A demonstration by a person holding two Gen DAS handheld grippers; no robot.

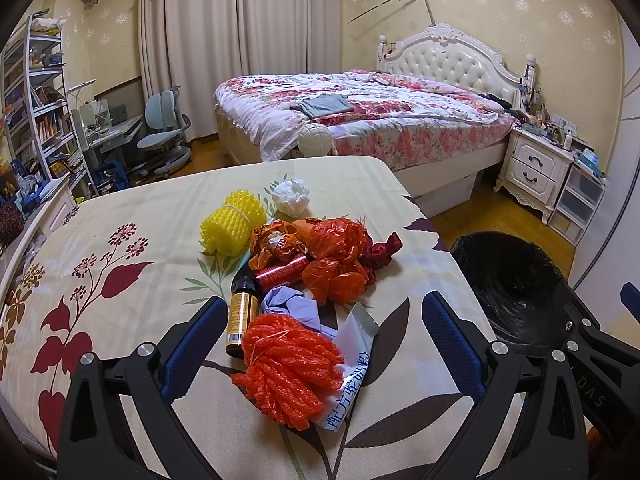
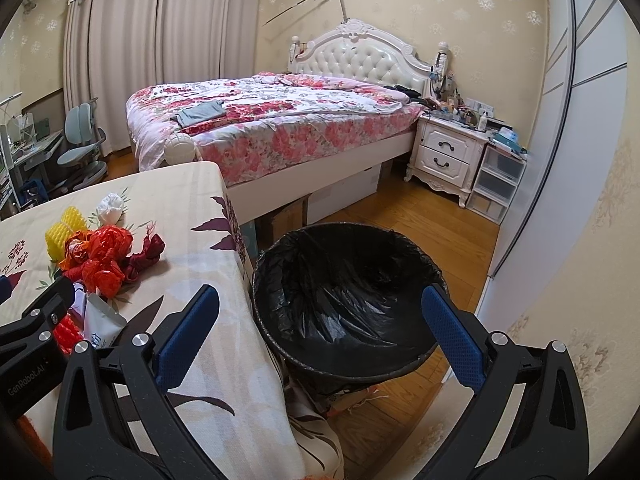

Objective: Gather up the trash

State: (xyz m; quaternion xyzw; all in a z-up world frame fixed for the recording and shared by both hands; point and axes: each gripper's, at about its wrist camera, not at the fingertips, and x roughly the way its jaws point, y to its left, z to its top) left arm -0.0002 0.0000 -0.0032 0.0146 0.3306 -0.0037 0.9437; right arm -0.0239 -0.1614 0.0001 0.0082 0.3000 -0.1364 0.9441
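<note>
A heap of trash lies on the table's leaf-print cloth (image 1: pixel 120 208): an orange foam net (image 1: pixel 288 372), a brown bottle (image 1: pixel 241 316), a white printed pouch (image 1: pixel 352 364), a lilac wad (image 1: pixel 292 304), orange plastic bags (image 1: pixel 340 252), a red can (image 1: pixel 280 274), a yellow foam net (image 1: pixel 232 220) and a white wad (image 1: pixel 292 196). My left gripper (image 1: pixel 324 336) stands open around the near end of the heap, holding nothing. A bin lined with a black bag (image 2: pixel 348 300) stands on the floor right of the table. My right gripper (image 2: pixel 320 320) hangs open over it, holding nothing.
Behind the table stands a bed (image 1: pixel 360 120) with a floral quilt, and a white nightstand (image 2: pixel 444 156) with plastic drawers beside it. A desk, chair (image 1: pixel 164 136) and bookshelf (image 1: pixel 36 100) fill the left side. A wardrobe door (image 2: pixel 560 160) rises close on the right.
</note>
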